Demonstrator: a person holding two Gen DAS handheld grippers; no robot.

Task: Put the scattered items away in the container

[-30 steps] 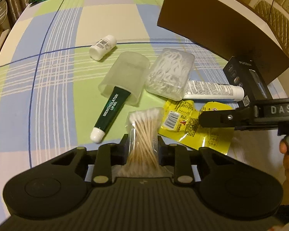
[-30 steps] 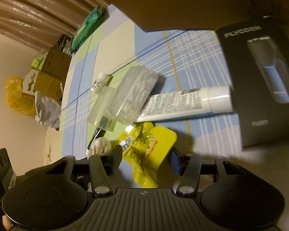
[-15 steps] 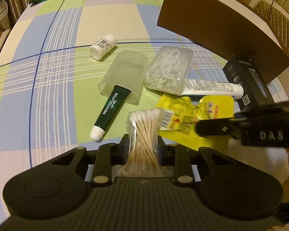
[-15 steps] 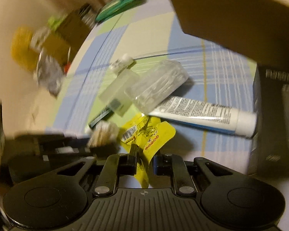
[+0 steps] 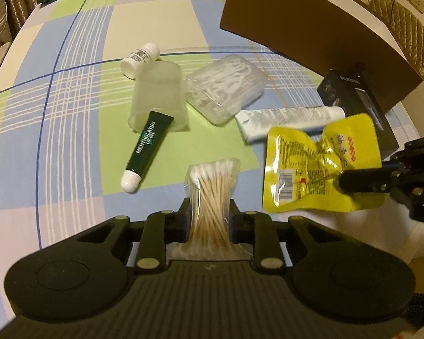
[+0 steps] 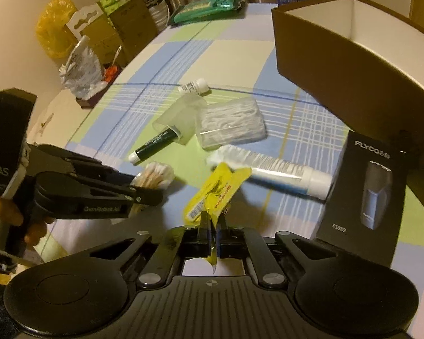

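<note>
My left gripper (image 5: 209,212) is shut on a clear bag of cotton swabs (image 5: 213,195), held above the table; it shows from the side in the right wrist view (image 6: 144,193). My right gripper (image 6: 213,220) is shut on a yellow sachet (image 6: 216,192), lifted off the table; the sachet also shows in the left wrist view (image 5: 319,166). The brown cardboard container (image 6: 353,56) stands at the back right. On the cloth lie a green lip-gel tube (image 5: 147,149), a frosted cup (image 5: 158,99), a clear floss-pick box (image 5: 226,87), a white tube (image 5: 291,118), a small white bottle (image 5: 140,59) and a black shaver box (image 6: 364,195).
A green wipes pack (image 6: 209,7) lies at the table's far edge. Cardboard boxes and plastic bags (image 6: 79,39) stand beyond the left edge. A quilted chair (image 5: 404,34) is behind the container. The table's rounded edge runs near my right gripper.
My right gripper closed on the yellow sachet and lifted it off the table, swinging up to face the container. My left gripper kept its hold on the cotton swabs, barely moving.
</note>
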